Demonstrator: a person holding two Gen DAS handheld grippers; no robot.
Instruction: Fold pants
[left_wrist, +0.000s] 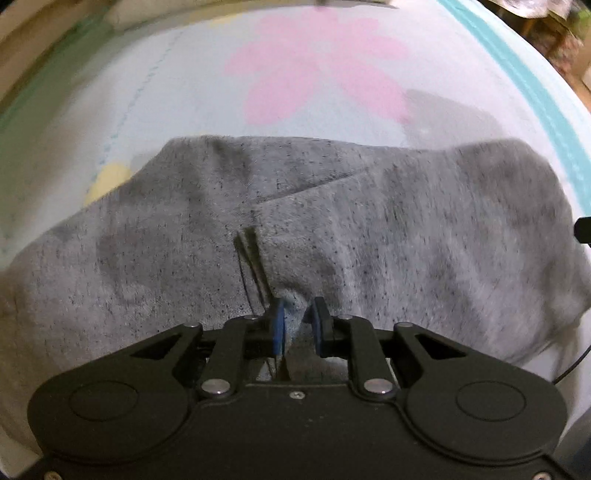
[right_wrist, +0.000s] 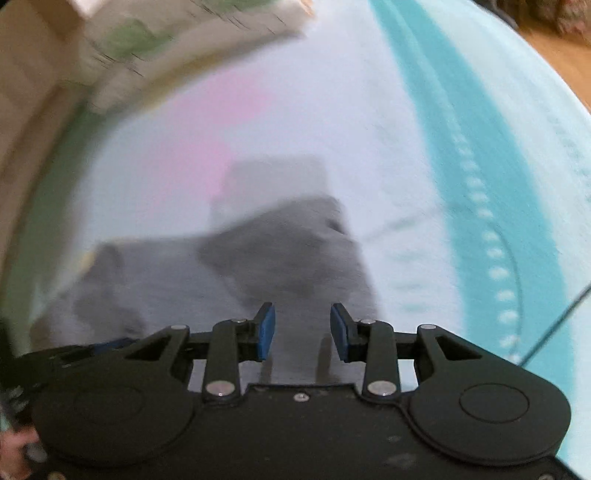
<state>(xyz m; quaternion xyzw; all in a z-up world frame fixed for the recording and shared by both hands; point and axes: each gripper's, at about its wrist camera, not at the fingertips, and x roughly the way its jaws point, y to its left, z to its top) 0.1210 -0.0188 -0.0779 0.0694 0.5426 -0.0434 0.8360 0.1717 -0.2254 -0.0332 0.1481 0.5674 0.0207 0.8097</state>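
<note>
Pants (left_wrist: 295, 229) of heathered grey knit lie spread across a pale bedsheet (left_wrist: 207, 110), long axis running left to right across the left wrist view. A yellow patch (left_wrist: 109, 181) on the sheet shows at their left edge, and a pink flower print (left_wrist: 314, 66) lies beyond them. At centre, an upper layer overlaps the lower one along a diagonal edge. The left gripper (left_wrist: 298, 314) is clamped on a pinched ridge of the grey cloth, blue pads (left_wrist: 277, 325) pressing it from both sides. To the right, a teal border stripe (left_wrist: 532, 85) curves along the sheet.

The right wrist view is motion-blurred; the pants (right_wrist: 280, 266) appear as a grey mass, orientation uncertain. The right gripper (right_wrist: 303, 328) has its jaws parted, nothing between them. The teal border stripe (right_wrist: 476, 155) shows dotted stitching here.
</note>
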